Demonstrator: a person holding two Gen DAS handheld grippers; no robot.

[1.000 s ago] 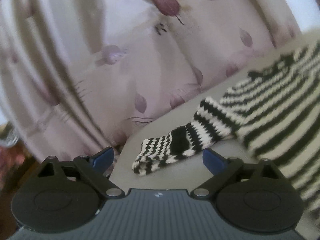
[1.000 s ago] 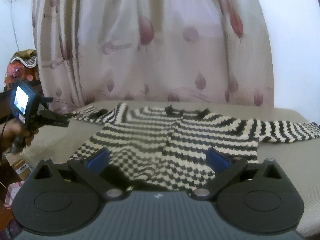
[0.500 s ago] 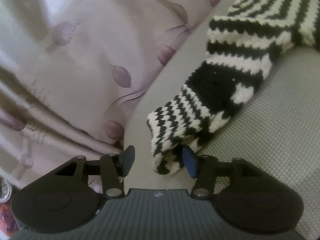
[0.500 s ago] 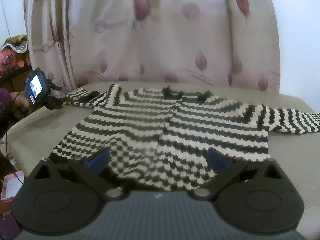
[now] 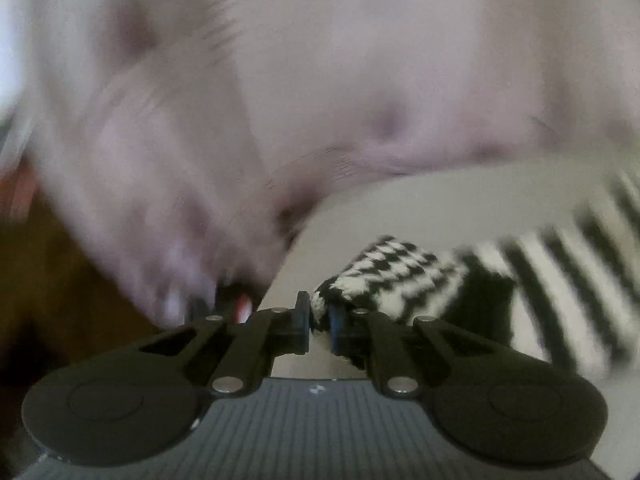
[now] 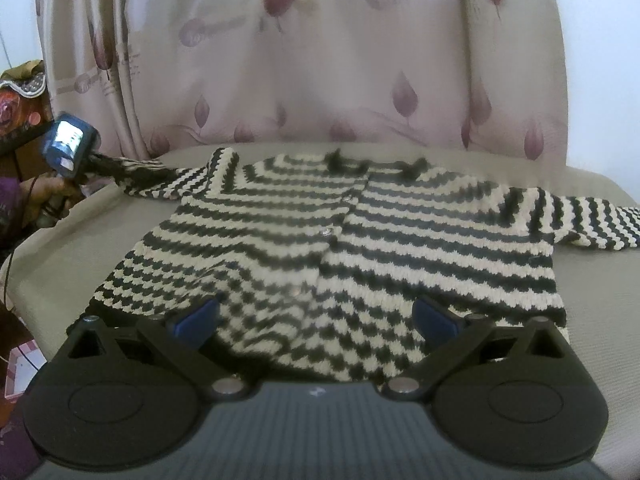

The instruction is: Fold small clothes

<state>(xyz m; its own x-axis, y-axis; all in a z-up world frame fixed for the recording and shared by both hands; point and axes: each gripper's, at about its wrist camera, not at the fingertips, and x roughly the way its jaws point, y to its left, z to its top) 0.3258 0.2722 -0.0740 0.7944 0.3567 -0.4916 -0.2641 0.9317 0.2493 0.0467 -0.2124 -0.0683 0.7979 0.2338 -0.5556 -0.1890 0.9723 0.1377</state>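
Observation:
A black-and-white striped knitted cardigan (image 6: 340,240) lies flat on a grey padded surface (image 6: 80,232), front up, both sleeves spread out. In the left wrist view my left gripper (image 5: 319,320) is shut on the cuff of the left sleeve (image 5: 384,276), which is lifted off the surface; the view is blurred by motion. The same gripper shows at the far left of the right wrist view (image 6: 86,160), holding the sleeve end. My right gripper (image 6: 316,316) is open and empty, hovering over the cardigan's bottom hem.
A pale pink curtain with leaf prints (image 6: 300,60) hangs right behind the surface. The right sleeve (image 6: 592,224) reaches to the right edge of the view. Cluttered furniture (image 6: 20,92) stands at the left, beyond the surface's left edge.
My left gripper closed on the left sleeve cuff and is lifting it. My right gripper moved closer to the cardigan's hem and stayed open.

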